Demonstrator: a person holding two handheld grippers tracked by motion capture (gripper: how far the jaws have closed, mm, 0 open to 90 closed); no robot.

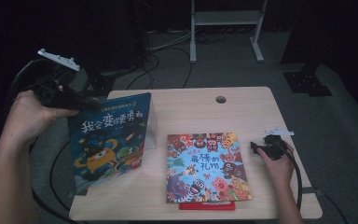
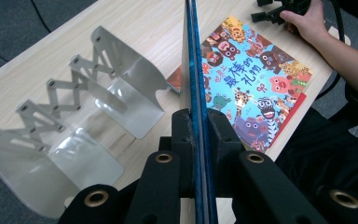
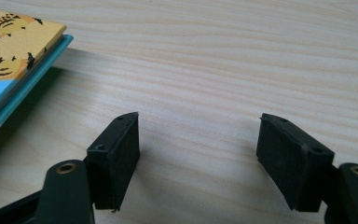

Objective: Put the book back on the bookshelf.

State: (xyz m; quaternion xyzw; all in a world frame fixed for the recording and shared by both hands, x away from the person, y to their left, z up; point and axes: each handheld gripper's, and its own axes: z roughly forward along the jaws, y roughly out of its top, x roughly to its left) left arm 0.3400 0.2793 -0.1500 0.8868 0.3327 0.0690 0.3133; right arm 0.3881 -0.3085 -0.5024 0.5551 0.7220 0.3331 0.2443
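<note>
I've got the left gripper (image 2: 198,140) clamped on the blue book (image 1: 109,140) — upright at the surface's (image 1: 242,112) left edge. Right gripper (image 3: 198,158) spread empty beside the flat book (image 1: 205,165).

Free room on the right side
Bare tabletop (image 1: 261,116) lies right of the flat book (image 1: 207,167); the metal bookend rack (image 2: 98,107) blocks the left.

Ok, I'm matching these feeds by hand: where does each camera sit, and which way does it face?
High view: above the table, facing forward and down; both forearms show.
Left gripper view: on the left gripper, along jaws clamping the blue book.
Right gripper view: on the right gripper, facing bare tabletop.
All three show the animal book.
</note>
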